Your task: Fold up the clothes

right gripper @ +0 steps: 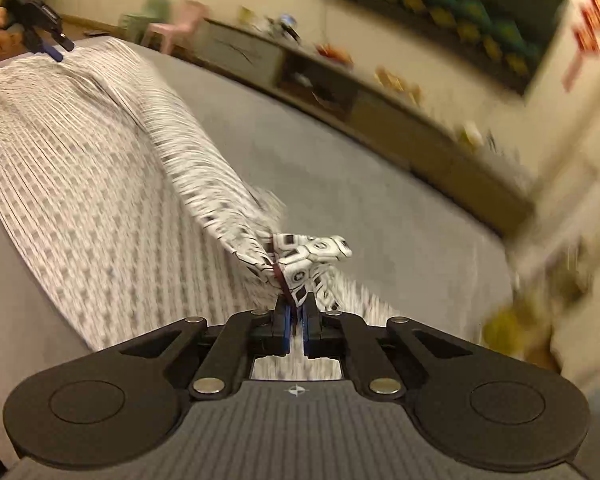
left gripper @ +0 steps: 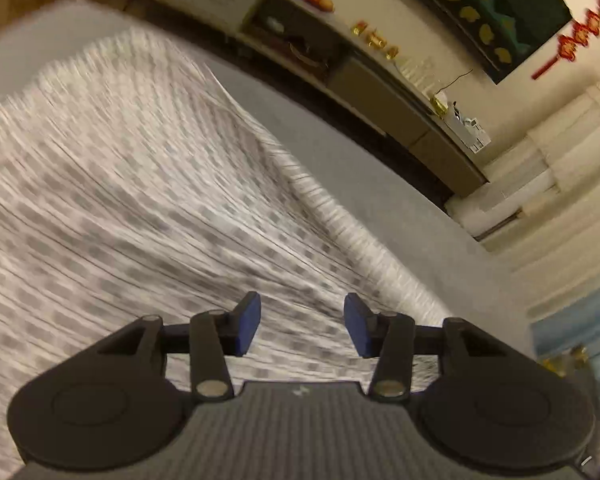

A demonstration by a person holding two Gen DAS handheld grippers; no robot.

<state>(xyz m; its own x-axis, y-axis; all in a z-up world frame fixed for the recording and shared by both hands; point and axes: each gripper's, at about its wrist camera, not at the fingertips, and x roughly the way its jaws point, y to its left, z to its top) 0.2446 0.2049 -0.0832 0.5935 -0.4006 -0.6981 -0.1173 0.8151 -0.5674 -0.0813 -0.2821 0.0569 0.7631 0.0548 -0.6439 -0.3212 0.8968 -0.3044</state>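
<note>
Black hand-held gripper (right gripper: 296, 316), blue pads (left gripper: 249, 322)

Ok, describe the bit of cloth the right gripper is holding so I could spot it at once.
Start at the grey bed, where a white garment with small grey squares lies spread. Follow its near edge to the right gripper, shut on a bunched corner; only there do the squares look sharp and black-outlined.
</note>
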